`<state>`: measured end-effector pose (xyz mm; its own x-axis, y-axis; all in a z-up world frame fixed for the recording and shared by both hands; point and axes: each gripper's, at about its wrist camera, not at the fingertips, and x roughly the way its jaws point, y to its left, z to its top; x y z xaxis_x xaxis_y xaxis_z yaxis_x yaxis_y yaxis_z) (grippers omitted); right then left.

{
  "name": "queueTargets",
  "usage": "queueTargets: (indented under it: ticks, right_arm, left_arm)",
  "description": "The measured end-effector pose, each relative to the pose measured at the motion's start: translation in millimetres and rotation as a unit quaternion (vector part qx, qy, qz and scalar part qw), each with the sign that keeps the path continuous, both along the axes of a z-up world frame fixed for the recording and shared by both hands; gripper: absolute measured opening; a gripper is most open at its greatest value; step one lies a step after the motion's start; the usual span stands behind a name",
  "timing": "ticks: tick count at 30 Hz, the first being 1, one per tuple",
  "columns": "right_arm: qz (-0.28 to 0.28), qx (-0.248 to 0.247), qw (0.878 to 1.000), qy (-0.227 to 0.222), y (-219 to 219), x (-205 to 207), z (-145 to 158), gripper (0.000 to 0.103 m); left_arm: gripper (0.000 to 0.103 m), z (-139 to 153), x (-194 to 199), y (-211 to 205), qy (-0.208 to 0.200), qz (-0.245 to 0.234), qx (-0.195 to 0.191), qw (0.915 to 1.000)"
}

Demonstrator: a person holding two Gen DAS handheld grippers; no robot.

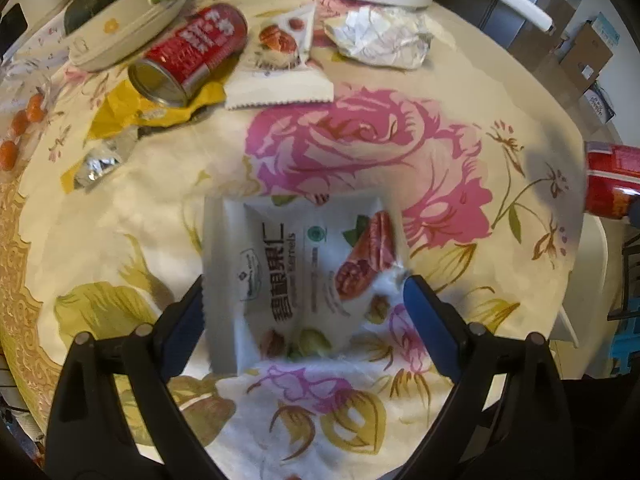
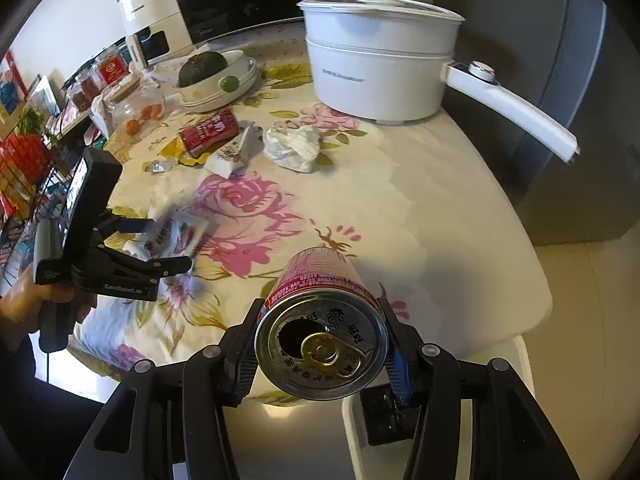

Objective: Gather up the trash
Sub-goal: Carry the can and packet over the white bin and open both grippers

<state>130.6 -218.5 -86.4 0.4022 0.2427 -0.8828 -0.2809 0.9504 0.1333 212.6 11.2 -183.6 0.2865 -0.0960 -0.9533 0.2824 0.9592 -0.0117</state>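
A white pecan snack packet (image 1: 296, 276) lies flat on the flowered tablecloth (image 1: 360, 152). My left gripper (image 1: 306, 284) stands open over it, one finger at each side of the packet, pads not pressing; the right wrist view shows this gripper (image 2: 168, 242) and the blurred packet (image 2: 180, 234) too. My right gripper (image 2: 320, 304) is shut on a red drink can (image 2: 320, 320), opened top facing the camera, held above the table's near edge; this can (image 1: 612, 184) also shows in the left wrist view. Further back lie another red can (image 1: 192, 56), a second packet (image 1: 276, 64), crumpled paper (image 1: 380, 36), and yellow (image 1: 132, 108) and foil (image 1: 100, 164) wrappers.
A white pot (image 2: 380, 76) with a long handle stands at the back right. A bowl (image 2: 218, 84) with dark fruit and a lime sits at the back left, small oranges (image 1: 20, 124) beside it. A hand (image 2: 24, 304) holds the left gripper. Shelves crowd the left.
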Motion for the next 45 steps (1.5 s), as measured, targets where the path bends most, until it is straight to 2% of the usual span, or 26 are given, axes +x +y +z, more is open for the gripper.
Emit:
queueTargets:
  ticks: [2,8,16,22,27,32,36,42,43,45]
  right_arm:
    - [-0.005,-0.001,1.000,-0.001,-5.2,-2.2,0.6,0.054]
    - [-0.023,0.000,1.000,-0.006,-22.7,-11.4,5.5,0.054]
    - [-0.042,-0.002,0.999,-0.005,-45.8,-30.2,10.2,0.054]
    - [-0.066,-0.010,0.998,0.007,-75.3,-47.8,5.0,0.054]
    - [-0.100,-0.008,0.994,0.030,-109.6,-64.9,-7.4,0.054]
    - [-0.131,-0.016,0.989,0.067,-142.8,-77.7,-31.3,0.054]
    - [-0.145,-0.019,0.984,0.102,-160.9,-83.4,-54.0,0.054]
    - [-0.161,0.003,0.976,0.148,-177.1,-91.1,-81.2,0.054]
    - [-0.161,0.009,0.975,0.152,-177.1,-91.8,-82.6,0.055]
    - [-0.166,0.015,0.975,0.149,-182.2,-94.9,-79.8,0.063]
  left_arm:
    - [0.090,-0.5,-1.2,-0.3,-0.005,-0.003,0.002,1.0000]
    - [0.075,5.8,-4.0,4.2,-0.019,-0.006,-0.028,0.9994]
    - [0.073,29.0,-19.3,-15.2,-0.026,-0.035,-0.053,0.9976]
    - [0.073,48.0,-37.8,-51.6,-0.035,-0.069,-0.074,0.9942]
    - [0.073,59.2,-53.8,-97.3,-0.028,-0.098,-0.106,0.9891]
    - [0.073,54.6,-67.7,-141.0,-0.024,-0.133,-0.119,0.9836]
    - [0.073,47.9,-75.1,-179.1,-0.018,-0.160,-0.116,0.9801]
    - [0.073,32.3,-80.6,-214.1,-0.006,-0.190,-0.107,0.9760]
    - [0.073,31.0,-81.6,-215.9,-0.004,-0.194,-0.106,0.9753]
    - [0.073,27.3,-82.3,-223.1,-0.001,-0.202,-0.104,0.9739]
